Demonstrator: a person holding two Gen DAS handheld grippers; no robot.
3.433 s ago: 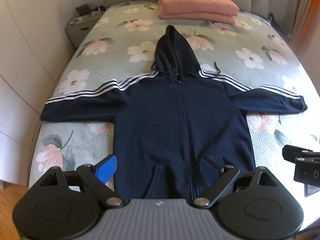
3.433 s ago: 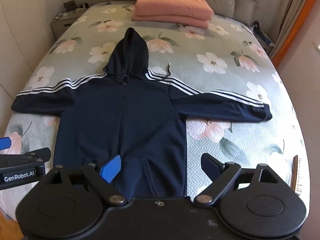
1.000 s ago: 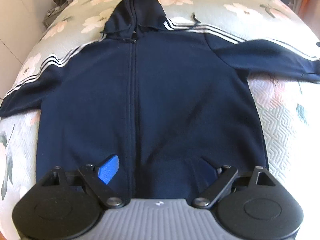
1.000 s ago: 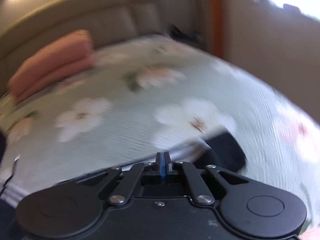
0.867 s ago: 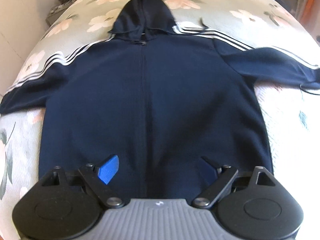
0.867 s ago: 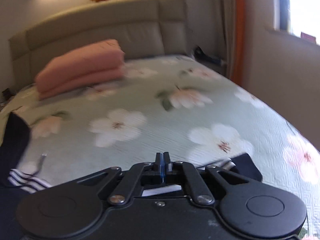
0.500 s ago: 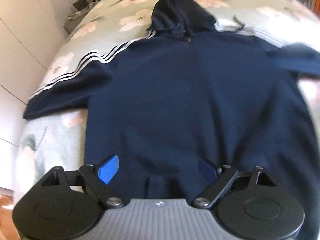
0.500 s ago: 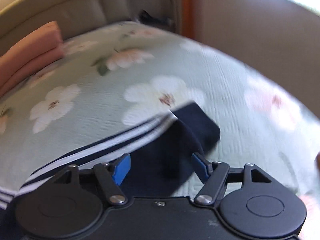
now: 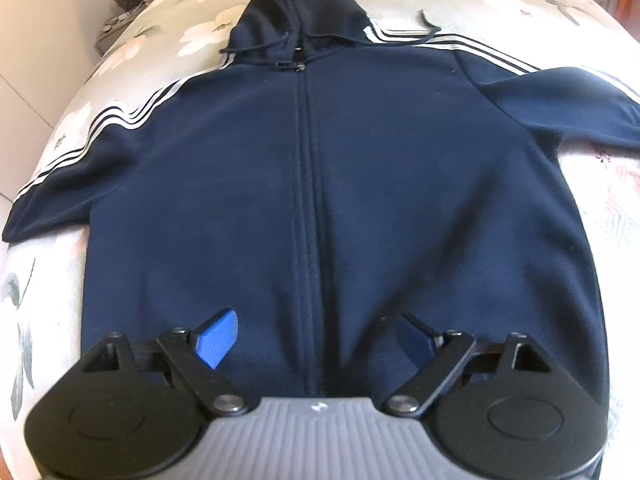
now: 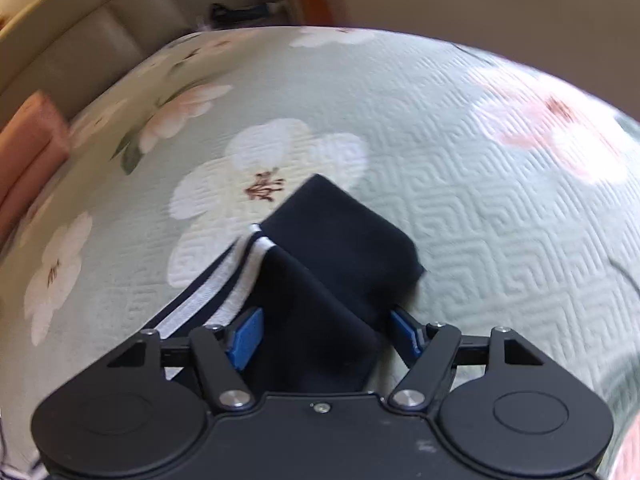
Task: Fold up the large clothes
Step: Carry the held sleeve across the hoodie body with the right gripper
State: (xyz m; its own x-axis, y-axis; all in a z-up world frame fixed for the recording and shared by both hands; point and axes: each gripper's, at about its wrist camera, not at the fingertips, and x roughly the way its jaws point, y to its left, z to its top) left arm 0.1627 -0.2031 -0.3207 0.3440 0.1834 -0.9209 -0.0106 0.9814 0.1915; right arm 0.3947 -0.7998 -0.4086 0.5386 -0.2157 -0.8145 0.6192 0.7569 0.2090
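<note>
A navy zip hoodie [image 9: 320, 168] with white sleeve stripes lies face up on the bed, hood pointing away. My left gripper [image 9: 316, 338] is open and empty, hovering over the hoodie's lower front near the zipper. In the right wrist view my right gripper [image 10: 326, 330] is open, its blue pads on either side of the hoodie's right sleeve [image 10: 320, 280] just behind the cuff [image 10: 352, 232]. The sleeve lies on the bedspread between the jaws, not pinched.
The bed has a pale green floral bedspread [image 10: 480, 160]. A folded pink blanket [image 10: 28, 152] lies by the padded headboard [image 10: 100, 32]. White wardrobe doors [image 9: 36, 20] and a nightstand [image 9: 124, 4] stand left of the bed. A wall is close on the right.
My right gripper, shut a second ago, has opened and dropped down over the right sleeve near the cuff. My left gripper's view has swung back to centre on the hoodie's front.
</note>
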